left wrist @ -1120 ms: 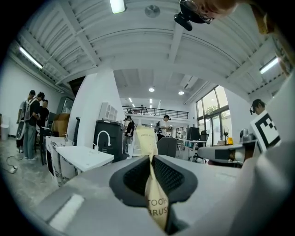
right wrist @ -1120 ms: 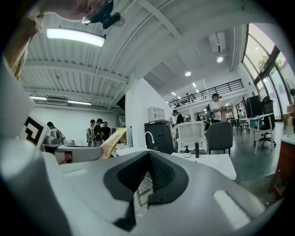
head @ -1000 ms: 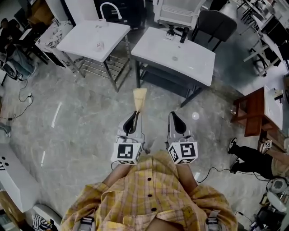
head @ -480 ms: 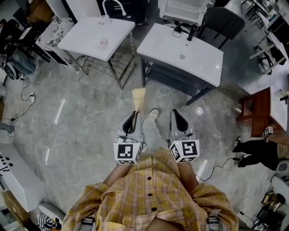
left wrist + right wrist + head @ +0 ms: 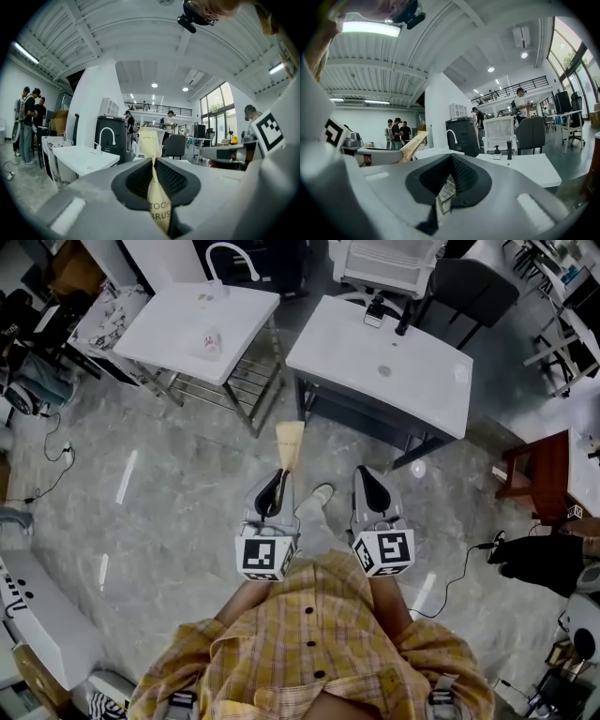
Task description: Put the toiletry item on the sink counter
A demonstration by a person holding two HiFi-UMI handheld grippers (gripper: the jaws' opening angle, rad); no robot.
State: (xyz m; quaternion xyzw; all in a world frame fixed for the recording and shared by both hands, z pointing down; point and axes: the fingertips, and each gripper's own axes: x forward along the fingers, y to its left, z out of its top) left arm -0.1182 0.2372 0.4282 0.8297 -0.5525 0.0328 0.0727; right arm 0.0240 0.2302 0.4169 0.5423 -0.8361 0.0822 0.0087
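A tan toothbrush packet [image 5: 289, 443] sticks forward out of my left gripper [image 5: 278, 476], which is shut on its near end. In the left gripper view the packet [image 5: 151, 149] stands upright between the black pads [image 5: 136, 180]. My right gripper [image 5: 365, 474] is level beside it, shut, with nothing in it; the right gripper view shows its jaws [image 5: 451, 160] together. Ahead stand two white sink counters. The right one [image 5: 356, 338] has a drain and a black tap [image 5: 406, 317]. The left one [image 5: 183, 320] has a white tap [image 5: 230, 254].
Grey stone floor lies between me and the counters. A metal rack [image 5: 220, 381] sits under the left counter. A black chair [image 5: 469, 287] is behind the right counter. Brown wooden furniture [image 5: 539, 474], a floor cable [image 5: 459, 577] and a person's legs [image 5: 539, 559] are at right. My shoe [image 5: 322, 493] shows between the grippers.
The counters have slid nearer and lower in the head view as I step forward. My shoe has come into sight. Both grippers hold the same pose, the packet still gripped.
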